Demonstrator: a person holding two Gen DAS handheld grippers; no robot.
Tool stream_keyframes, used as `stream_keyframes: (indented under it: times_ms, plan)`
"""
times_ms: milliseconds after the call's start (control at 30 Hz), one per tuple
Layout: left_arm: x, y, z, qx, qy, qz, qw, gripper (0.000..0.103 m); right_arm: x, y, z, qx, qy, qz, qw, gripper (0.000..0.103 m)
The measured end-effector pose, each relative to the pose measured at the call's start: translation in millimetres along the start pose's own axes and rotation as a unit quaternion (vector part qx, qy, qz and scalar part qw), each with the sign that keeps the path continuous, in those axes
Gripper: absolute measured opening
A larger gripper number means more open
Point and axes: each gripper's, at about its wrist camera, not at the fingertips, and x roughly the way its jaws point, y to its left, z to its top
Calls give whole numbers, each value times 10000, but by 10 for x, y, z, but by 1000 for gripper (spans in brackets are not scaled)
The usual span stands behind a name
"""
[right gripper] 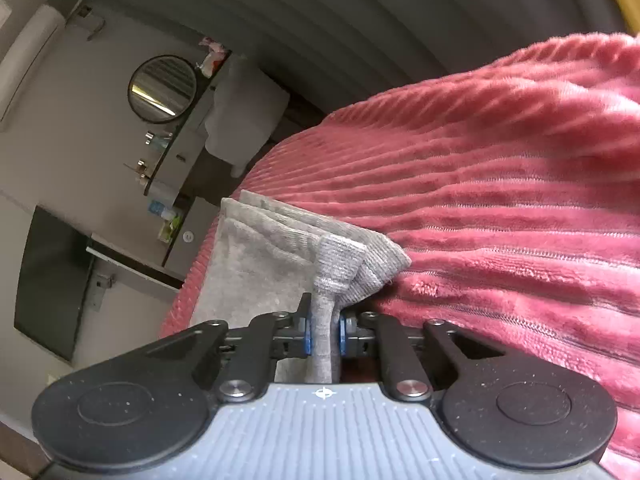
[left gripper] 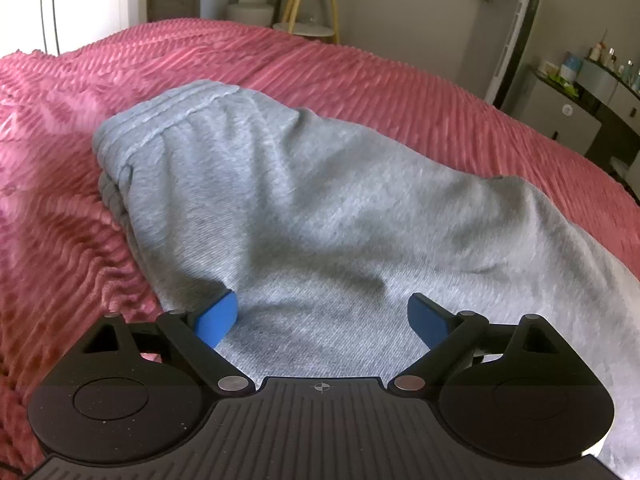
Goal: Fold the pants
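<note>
left wrist view: the left gripper [left gripper: 322,316] hangs over the grey pants [left gripper: 288,200], jaws spread wide, blue pads [left gripper: 218,318] flanking loose cloth and gripping nothing. the pants lie across the pink ribbed bedspread [left gripper: 360,76], with the gathered waistband [left gripper: 160,120] at 11 o'clock and a leg running off toward 4 o'clock.

right wrist view: the right gripper [right gripper: 324,334] has its jaws pinched nearly together on a bunch of grey fabric beside the ribbed cuffs [right gripper: 352,268]. the cuffs rest on the bedspread [right gripper: 500,200] at 12 o'clock of the jaws. a round mirror [right gripper: 162,89] hangs at 10 o'clock.
</note>
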Motion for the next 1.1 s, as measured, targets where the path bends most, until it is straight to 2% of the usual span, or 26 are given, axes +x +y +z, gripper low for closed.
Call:
stream_keyframes:
  times_ms: [167, 300, 400, 467, 567, 633, 700, 800, 867, 900, 967, 1033, 1067, 1100]
  plan:
    - [-47, 27, 5, -104, -64, 17, 9999, 96, -6, 127, 6, -221, -25, -141, 9997, 10]
    - [-194, 158, -10, -587, -210, -94, 9980, 96, -172, 314, -19, -418, -223, 70, 9989, 9]
    - [-294, 247, -24, -876, -206, -245, 9956, 96, -144, 436, -16, -713, -94, -377, 9967, 9]
    - [-358, 260, -32, -825, -175, -305, 9960, 96, -189, 563, -23, -890, -153, -410, 9951, 9]
    - [-492, 218, -57, -549, -286, -397, 9973, 96, -281, 956, -102, -1507, -356, -446, 9869, 9]
    - [-582, 181, -64, -345, -374, -496, 9975, 96, -295, 1305, -217, -2027, -402, -427, 9775, 9]
    - [-663, 154, -71, -207, -453, -639, 9967, 96, -303, 1730, -428, -2646, -442, -210, 9631, 9]
    - [-768, 114, -88, -43, -516, -842, 9951, 96, -231, 2440, -1093, -3967, -127, 340, 9172, 9]
    - [-819, 95, -119, 30, -534, -957, 9940, 96, -151, 2770, -1733, -4742, 388, 843, 8755, 9]
    - [-831, 83, -133, 78, -540, -994, 9936, 96, -98, 2860, -2092, -5105, 692, 1075, 8503, 9]
    - [-855, 62, -178, 212, -556, -1002, 9932, 96, 42, 2869, -2779, -5676, 1293, 1374, 8014, 9]
    - [-882, 47, -221, 380, -562, -1032, 9923, 96, 253, 2716, -3374, -6010, 1996, 1303, 7629, 13]
    - [-890, 45, -238, 415, -556, -1082, 9917, 96, 322, 2610, -3607, -6254, 2134, 1116, 7422, 13]
    - [-896, 41, -260, 418, -558, -1154, 9909, 96, 269, 2564, -3704, -6515, 1823, 1161, 7272, 16]
